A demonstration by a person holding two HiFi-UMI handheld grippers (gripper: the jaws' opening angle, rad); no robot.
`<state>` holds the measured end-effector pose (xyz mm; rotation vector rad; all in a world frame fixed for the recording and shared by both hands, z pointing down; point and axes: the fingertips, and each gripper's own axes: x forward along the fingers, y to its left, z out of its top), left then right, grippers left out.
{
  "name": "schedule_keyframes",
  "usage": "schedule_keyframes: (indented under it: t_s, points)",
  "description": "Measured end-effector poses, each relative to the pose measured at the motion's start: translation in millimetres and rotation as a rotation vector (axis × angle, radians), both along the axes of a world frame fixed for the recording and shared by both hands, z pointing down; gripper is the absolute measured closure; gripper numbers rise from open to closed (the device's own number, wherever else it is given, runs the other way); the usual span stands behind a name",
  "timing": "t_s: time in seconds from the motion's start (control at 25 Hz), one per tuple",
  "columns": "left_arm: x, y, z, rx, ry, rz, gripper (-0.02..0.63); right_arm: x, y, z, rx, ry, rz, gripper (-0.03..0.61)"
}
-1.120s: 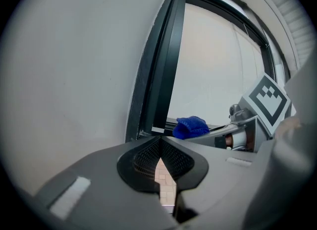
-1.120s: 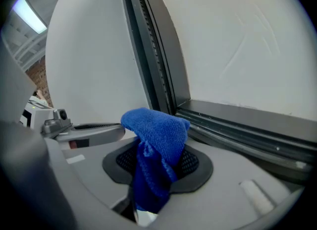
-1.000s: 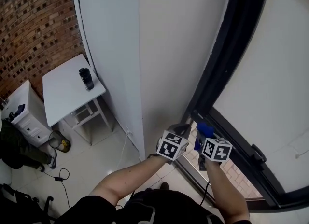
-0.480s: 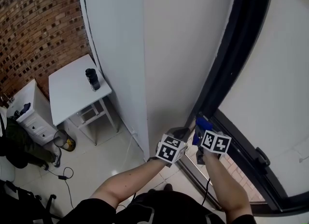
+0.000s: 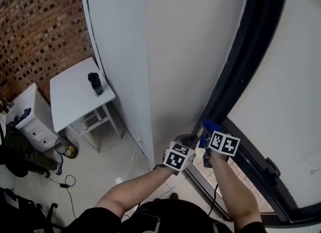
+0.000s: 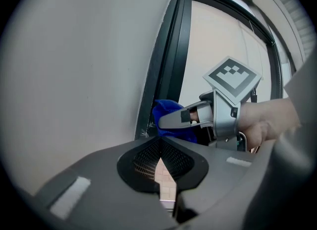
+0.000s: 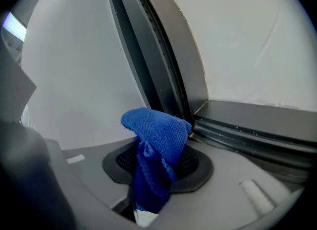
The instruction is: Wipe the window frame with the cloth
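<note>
We held two tongs side by side at the foot of the white wall. The right tongs [image 7: 154, 174] were clenched on the one blue cloth [image 7: 157, 134], whose bunched top sat at the corner of the black window frame [image 7: 148, 70] where its upright meets the lower rail, and the left tongs [image 6: 159, 150] were pressed together on nothing, just beside the right pair. Off to our left stood one white tabletop [image 5: 70, 101] bearing a single dark container [image 5: 95, 83].
</note>
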<state>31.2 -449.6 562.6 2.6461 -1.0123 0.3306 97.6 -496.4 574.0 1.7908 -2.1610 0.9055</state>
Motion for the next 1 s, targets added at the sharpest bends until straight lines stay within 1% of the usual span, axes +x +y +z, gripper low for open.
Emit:
schedule_keyframes:
  t_s: [0.24,0.44,0.72,0.88,1.0]
  points:
    - [1,0,-3,-0.003,0.001,0.004,0.624,2,-3,-12,0.005,-0.027,0.013,0.433]
    - [1,2,-10,-0.017,0.029,0.009,0.624,-2,-4,-33,0.026,-0.049,0.001,0.433]
    - [0,6,-16,0.009,0.036,0.012,0.624,-1,0,-61,0.058,-0.116,-0.009,0.433]
    - [1,5,-24,0.008,0.053,0.014,0.624,0,-1,-84,0.08,-0.098,-0.023,0.433]
    - [3,7,-29,0.018,0.062,0.02,0.624,-2,2,-98,0.108,-0.066,-0.037,0.433]
